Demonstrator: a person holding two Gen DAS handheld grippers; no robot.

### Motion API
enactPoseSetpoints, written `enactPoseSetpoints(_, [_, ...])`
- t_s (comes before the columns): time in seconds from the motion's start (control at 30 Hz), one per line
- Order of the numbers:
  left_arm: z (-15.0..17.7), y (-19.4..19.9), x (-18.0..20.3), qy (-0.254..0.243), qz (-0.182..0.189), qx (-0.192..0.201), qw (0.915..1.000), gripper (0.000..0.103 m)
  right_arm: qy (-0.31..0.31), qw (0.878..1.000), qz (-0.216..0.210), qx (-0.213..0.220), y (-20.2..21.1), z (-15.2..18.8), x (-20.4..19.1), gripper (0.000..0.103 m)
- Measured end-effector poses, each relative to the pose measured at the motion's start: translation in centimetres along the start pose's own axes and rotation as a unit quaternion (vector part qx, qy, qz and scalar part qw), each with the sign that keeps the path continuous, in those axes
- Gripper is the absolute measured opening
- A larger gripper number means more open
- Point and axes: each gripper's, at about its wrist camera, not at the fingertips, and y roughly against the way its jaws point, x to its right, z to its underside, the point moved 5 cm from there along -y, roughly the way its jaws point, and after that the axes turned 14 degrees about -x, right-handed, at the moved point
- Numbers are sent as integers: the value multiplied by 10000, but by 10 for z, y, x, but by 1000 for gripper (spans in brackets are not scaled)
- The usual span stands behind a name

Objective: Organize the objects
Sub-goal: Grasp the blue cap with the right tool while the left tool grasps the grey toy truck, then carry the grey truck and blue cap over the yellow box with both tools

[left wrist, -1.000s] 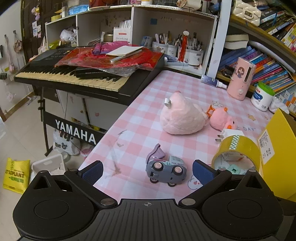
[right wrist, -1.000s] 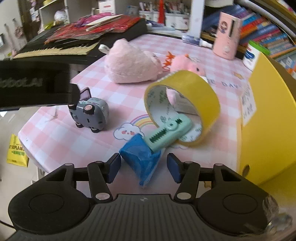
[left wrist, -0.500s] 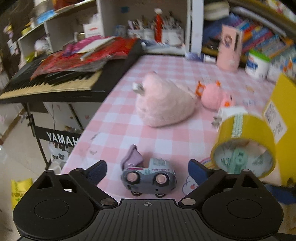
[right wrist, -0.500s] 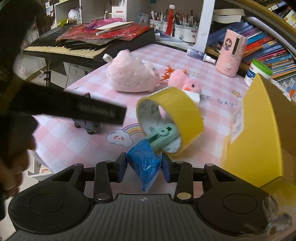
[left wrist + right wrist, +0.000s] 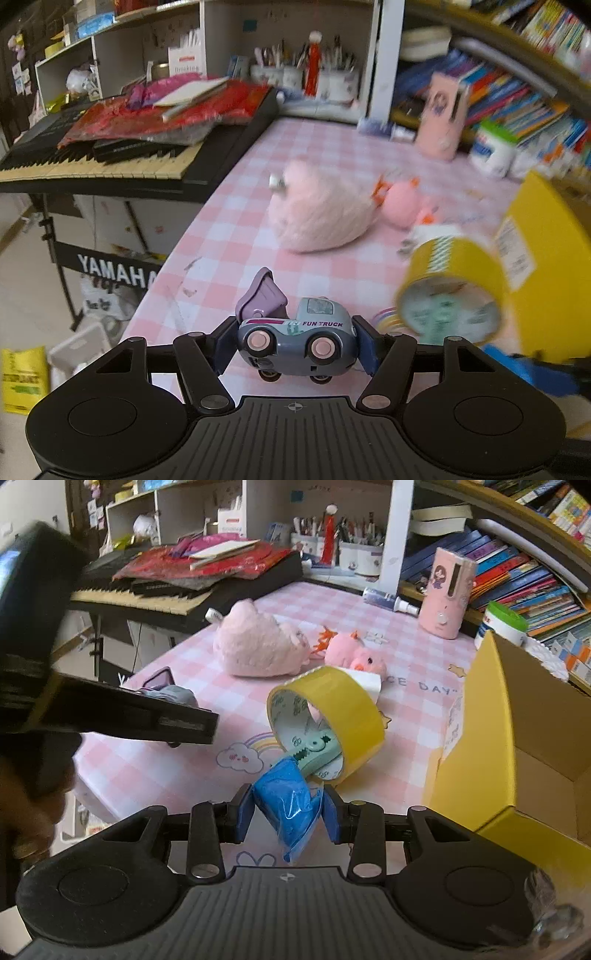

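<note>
My left gripper is shut on a grey-blue toy truck with a raised purple flap, at the near edge of the pink checked table. My right gripper is shut on a blue plastic packet, held above the table's near edge. A yellow tape roll stands on its side just beyond it, with a mint green clip inside. The roll also shows in the left wrist view. An open yellow cardboard box stands to the right.
A large pink plush and a small pink plush lie mid-table. A pink humidifier and a white jar stand at the back by the bookshelf. A Yamaha keyboard piled with red packets borders the table's left.
My left gripper moved forward and closed on the toy truck. My right gripper closed on the blue packet and lifted it slightly.
</note>
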Motion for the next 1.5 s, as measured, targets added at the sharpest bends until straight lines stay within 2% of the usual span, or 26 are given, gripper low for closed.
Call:
enactPoseSetpoints(0.13, [11,35,2,25,250,203,9995,64,-185,9998,24,97,16,3,0,37])
enactPoseSetpoints(0.27, [29,58,0,113,374,247,9989,64,-306,9992,96,218,34,14,-3,37])
enactPoseSetpoints(0.47, [56,75,2,-38,459,213,9987,65,-654,9968,236,384,59,37,-1,37])
enactPoseSetpoints(0.73, [84,89,24,-492,808,209,9953,65,-1088,9925,440,343,81,77,1,37])
enactPoseSetpoints(1.1, [113,101,68,-1257,1308,142,9833,65,-1873,9787,816,209,107,136,19,37])
enactPoseSetpoints(1.5, [116,104,120,-1830,1627,131,9695,65,-2439,9625,1174,165,128,168,52,37])
